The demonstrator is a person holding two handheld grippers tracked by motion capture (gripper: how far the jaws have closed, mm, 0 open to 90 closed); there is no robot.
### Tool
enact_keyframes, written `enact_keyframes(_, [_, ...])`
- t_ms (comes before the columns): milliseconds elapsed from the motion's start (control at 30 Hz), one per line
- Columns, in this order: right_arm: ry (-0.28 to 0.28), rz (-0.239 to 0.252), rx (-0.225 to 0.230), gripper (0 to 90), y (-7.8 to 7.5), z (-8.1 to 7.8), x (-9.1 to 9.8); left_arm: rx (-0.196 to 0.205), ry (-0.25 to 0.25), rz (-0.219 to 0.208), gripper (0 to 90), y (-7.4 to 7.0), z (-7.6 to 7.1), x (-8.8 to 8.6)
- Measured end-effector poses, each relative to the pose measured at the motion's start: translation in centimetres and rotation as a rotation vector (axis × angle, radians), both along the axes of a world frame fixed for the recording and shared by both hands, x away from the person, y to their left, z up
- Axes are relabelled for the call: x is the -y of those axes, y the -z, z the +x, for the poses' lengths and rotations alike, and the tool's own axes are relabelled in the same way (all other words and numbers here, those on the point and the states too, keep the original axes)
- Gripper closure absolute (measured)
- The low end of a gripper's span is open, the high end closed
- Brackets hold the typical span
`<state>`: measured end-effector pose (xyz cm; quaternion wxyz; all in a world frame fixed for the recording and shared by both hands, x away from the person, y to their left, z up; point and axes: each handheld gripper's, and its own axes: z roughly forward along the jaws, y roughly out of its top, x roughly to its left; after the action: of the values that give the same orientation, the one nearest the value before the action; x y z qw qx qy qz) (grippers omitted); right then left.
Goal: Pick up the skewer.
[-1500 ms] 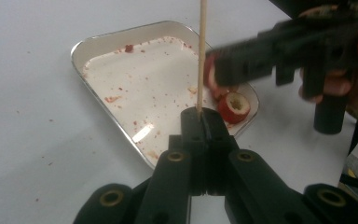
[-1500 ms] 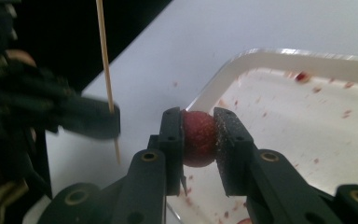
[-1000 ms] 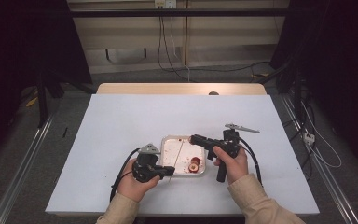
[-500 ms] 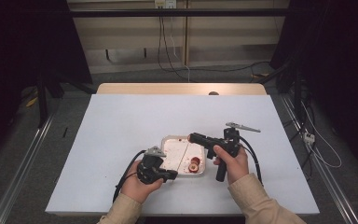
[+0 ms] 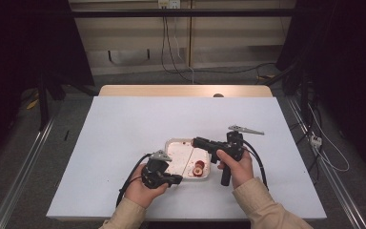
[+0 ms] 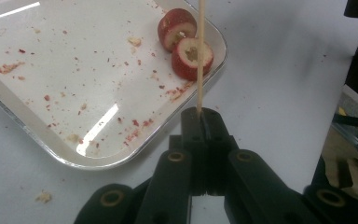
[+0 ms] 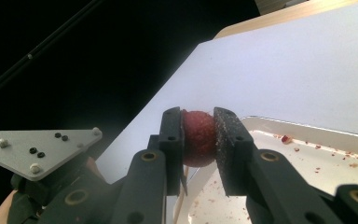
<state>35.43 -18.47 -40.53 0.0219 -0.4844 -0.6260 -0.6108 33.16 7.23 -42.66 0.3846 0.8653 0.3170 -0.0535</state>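
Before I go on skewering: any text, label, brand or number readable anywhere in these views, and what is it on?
None: no readable word, number or sign.
White tray: plain, carrying red crumbs and two cut red fruit pieces.
Left hand-held gripper, shut on the wooden skewer: unmarked black jaws.
Right hand-held gripper, shut on a red fruit piece: no lettering.
Grey plate: screws, no print.
Wall fitting at the back: too small to read.
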Motion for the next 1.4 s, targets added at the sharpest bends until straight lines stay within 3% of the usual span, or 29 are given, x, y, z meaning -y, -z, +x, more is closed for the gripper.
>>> enact_keyframes(400, [-0.059, -0.051, 0.018, 74.4, 0.3, -0.2, -1.0, -0.022, -0.028, -0.045, 90.0, 0.0, 0.2, -0.3])
enact_keyframes(600, [-0.069, -0.059, 0.030, 74.5, 0.3, -0.3, -1.2, -0.011, -0.029, -0.028, 90.0, -0.2, 0.1, -0.2])
enact_keyframes(800, [-0.130, -0.086, 0.029, 74.5, 0.5, -0.6, -2.1, -0.005, -0.059, -0.085, 90.0, -0.7, 0.3, -0.4])
enact_keyframes(867, [-0.128, -0.094, 0.039, 74.4, 0.6, -0.8, -2.5, -0.027, -0.054, -0.093, 90.0, -0.6, 0.3, -0.6])
enact_keyframes(1400, [-0.113, -0.075, 0.034, 74.2, 0.9, -0.8, -2.4, -0.021, -0.077, -0.097, 90.0, -0.6, 0.4, -0.7])
